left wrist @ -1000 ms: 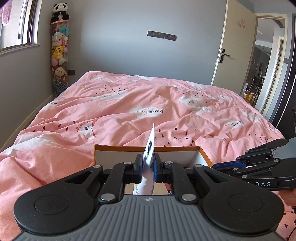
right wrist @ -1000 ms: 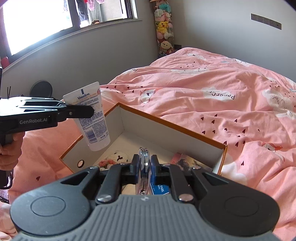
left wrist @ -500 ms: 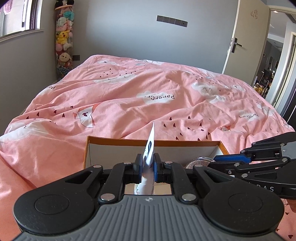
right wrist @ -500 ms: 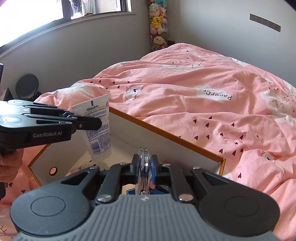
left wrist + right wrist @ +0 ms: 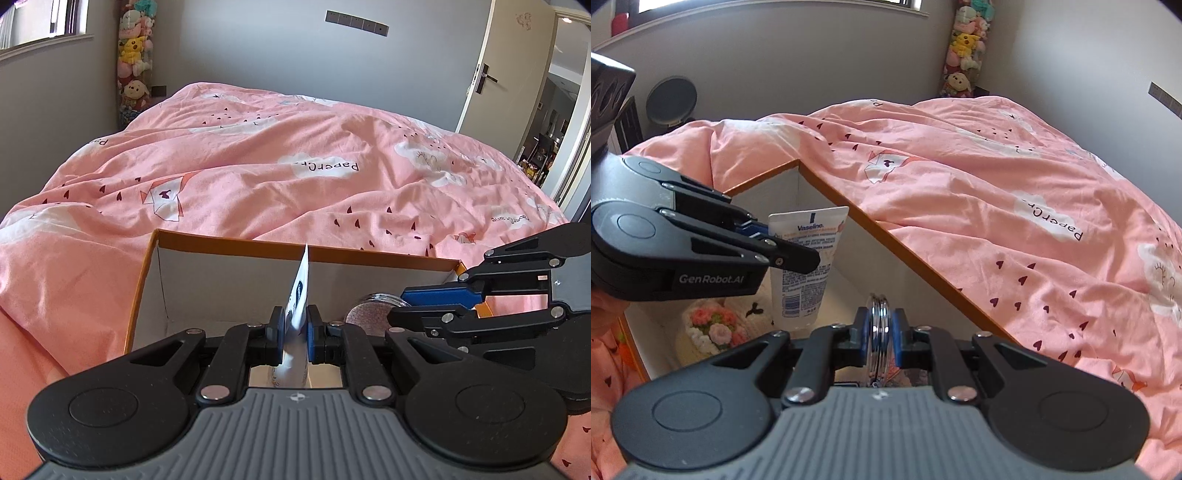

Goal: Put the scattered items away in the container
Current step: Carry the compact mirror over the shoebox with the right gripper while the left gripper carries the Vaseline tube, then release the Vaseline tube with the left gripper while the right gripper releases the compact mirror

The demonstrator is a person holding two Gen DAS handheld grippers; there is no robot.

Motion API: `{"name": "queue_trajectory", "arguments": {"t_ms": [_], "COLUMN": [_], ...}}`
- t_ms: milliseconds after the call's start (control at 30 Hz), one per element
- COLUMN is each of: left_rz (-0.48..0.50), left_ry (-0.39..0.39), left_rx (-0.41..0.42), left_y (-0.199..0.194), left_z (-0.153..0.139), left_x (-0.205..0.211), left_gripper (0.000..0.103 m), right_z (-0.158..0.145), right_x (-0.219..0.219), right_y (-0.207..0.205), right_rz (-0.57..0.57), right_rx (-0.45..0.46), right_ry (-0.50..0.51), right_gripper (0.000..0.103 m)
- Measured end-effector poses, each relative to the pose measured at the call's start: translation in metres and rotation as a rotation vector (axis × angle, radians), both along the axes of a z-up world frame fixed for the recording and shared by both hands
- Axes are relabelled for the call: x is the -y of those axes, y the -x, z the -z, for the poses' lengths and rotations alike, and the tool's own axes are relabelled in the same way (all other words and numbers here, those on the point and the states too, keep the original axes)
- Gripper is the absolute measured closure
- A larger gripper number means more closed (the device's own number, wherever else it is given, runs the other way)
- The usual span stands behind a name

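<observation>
Tube (image 5: 799,266) label shows only in rt view, pinched by left hand-held gripper (image 5: 798,254); rt hand-held gripper (image 5: 881,328) clamps compact (image 5: 880,314).

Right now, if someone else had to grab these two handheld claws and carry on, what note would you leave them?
Left gripper: shut on a lotion tube, cap end down, inside the box.
Right gripper: shut on a round compact mirror, held on edge over the box.
Already in the box: a crocheted flower piece in one corner; some printed items lie under the mirror, too hidden to name.
Left to do: lower both, open the jaws, let the tube and mirror drop in. No other loose items show on the pink duvet.
</observation>
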State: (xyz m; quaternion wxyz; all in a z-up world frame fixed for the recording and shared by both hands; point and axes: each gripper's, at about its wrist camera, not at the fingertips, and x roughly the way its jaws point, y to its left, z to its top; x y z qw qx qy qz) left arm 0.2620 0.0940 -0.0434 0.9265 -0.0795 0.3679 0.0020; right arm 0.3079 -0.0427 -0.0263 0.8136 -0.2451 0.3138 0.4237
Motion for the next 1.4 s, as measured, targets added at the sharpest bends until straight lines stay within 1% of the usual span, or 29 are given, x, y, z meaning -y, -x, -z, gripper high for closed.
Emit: {"name": "queue_trajectory", "arguments": {"t_ms": [133,367,500,600,767,800,867,933,1067,1133,1167,1200,1233,1333,1400], "left_rz": [-0.006,-0.012,-0.008,-0.005,0.029,0.037,0.043,0.049,0.062,0.069,0.075,0.081,0.086,0.107,0.113], "left_ry": [0.009,-0.002,-0.009,-0.005,-0.017,-0.017,-0.021,-0.008,0.059,0.061,0.055,0.053,0.056,0.067,0.053], "left_rx": [-0.009,-0.025,-0.080,-0.097,-0.138,-0.149,-0.154,-0.155,-0.163,-0.159,-0.152,-0.141,-0.126,-0.098,-0.085], "left_y": [-0.001,-0.003,-0.010,-0.012,-0.016,-0.017,-0.017,-0.016,-0.012,-0.008,-0.005,-0.001,0.003,0.015,0.022], "left_z": [0.007,0.015,0.019,0.020,0.023,0.023,0.024,0.024,0.025,0.025,0.024,0.022,0.020,0.013,0.009], "left_x": [0.002,0.006,0.007,0.006,0.010,0.011,0.012,0.011,0.004,0.003,0.002,0.002,0.001,-0.002,-0.004], "left_gripper": [0.090,0.090,0.090,0.089,0.088,0.087,0.086,0.085,0.072,0.067,0.062,0.053,0.051,0.048,0.046], "right_z": [0.006,0.017,0.021,0.023,0.026,0.026,0.027,0.026,0.027,0.027,0.027,0.027,0.027,0.028,0.029], "right_x": [-0.006,-0.012,-0.016,-0.019,-0.023,-0.024,-0.025,-0.025,-0.023,-0.022,-0.022,-0.021,-0.021,-0.019,-0.020], "right_y": [-0.002,-0.004,-0.007,-0.006,-0.003,-0.001,0.000,0.000,0.002,0.004,0.004,0.005,0.006,0.009,0.011], "right_rz": [-0.053,-0.127,-0.154,-0.170,-0.202,-0.211,-0.223,-0.234,-0.254,-0.265,-0.272,-0.278,-0.285,-0.307,-0.322], "right_rx": [0.041,0.103,0.118,0.132,0.153,0.158,0.169,0.176,0.187,0.196,0.200,0.205,0.210,0.226,0.239], "right_ry": [0.043,0.101,0.117,0.131,0.154,0.159,0.171,0.178,0.186,0.193,0.196,0.199,0.201,0.212,0.222], "right_gripper": [0.089,0.089,0.089,0.089,0.089,0.090,0.090,0.090,0.089,0.089,0.089,0.089,0.089,0.089,0.089]}}
